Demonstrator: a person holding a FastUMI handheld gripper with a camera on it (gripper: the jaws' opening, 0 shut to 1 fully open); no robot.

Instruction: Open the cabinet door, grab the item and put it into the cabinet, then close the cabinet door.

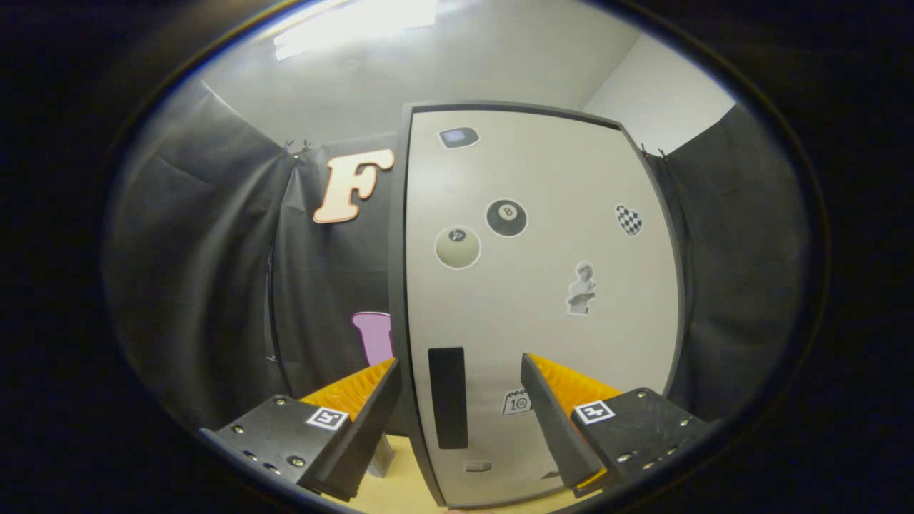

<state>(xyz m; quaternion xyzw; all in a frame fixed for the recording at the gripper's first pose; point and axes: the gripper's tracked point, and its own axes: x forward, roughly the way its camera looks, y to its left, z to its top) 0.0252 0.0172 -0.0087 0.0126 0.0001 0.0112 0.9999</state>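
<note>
Claw (457,414) spread wide in front of the cabinet door (543,300), gripping nothing.

Nearest thing is the dark vertical handle (448,397), sitting in the gap between the two fingers, closer to the left one, and I can't tell if anything touches it. The door looks shut, pale with a dark frame and a bunch of stickers, standing on the tan table (400,492). Beyond it, black cloth wall (200,271) on both sides.

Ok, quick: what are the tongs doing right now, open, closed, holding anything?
Tongs: open, holding nothing; the cabinet door and its dark handle stand just ahead, between the fingers.
</note>
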